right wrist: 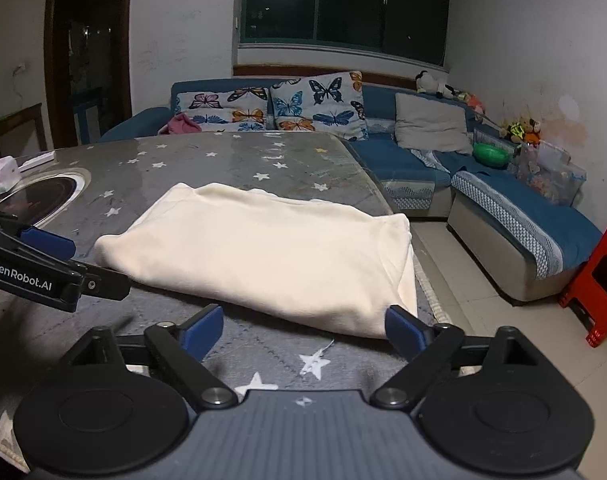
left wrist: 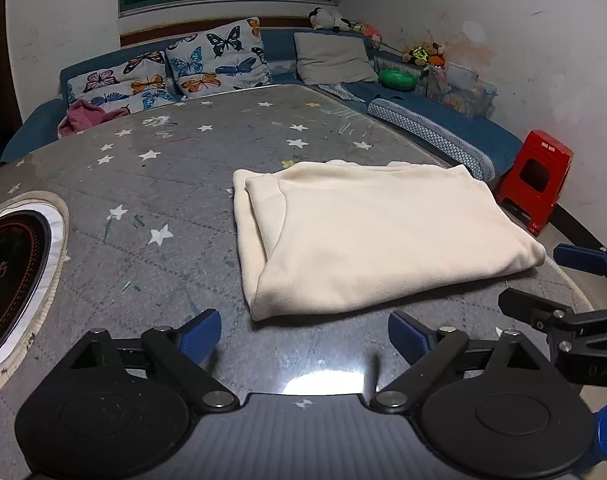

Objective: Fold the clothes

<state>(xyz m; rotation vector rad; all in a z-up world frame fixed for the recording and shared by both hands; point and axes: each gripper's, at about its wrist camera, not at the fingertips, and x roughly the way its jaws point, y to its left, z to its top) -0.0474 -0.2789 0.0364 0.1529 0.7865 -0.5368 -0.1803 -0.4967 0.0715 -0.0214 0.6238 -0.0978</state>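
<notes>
A blue corner sofa (right wrist: 403,160) with butterfly cushions (right wrist: 315,104) lines the walls of a dim room, under a dark window (right wrist: 343,4). In front of it stands a counter (left wrist: 163,184) covered in a grey cloth printed with white stars.

At the far left of the counter, well apart from the garment, a round black cooktop (left wrist: 11,264) sits sunk in a pale ring. Nearer the middle, the left tool (left wrist: 304,334) hovers above the glossy counter edge just beside the near fold of the garment, its blue-padded fingers spread wide and holding nothing.

The cream garment (left wrist: 379,236) lies folded into a thick rectangle on the right part of the counter, its right side close to the counter's edge.

The right tool (right wrist: 303,326) is just beside the garment's near right corner, also spread apart and empty; its right pad (right wrist: 403,326) sits against or right at that corner fold, though I cannot tell whether it touches.

Right of the garment, beyond the counter on the tiled floor, a red plastic stool (right wrist: 599,280) stands against the sofa's end.
</notes>
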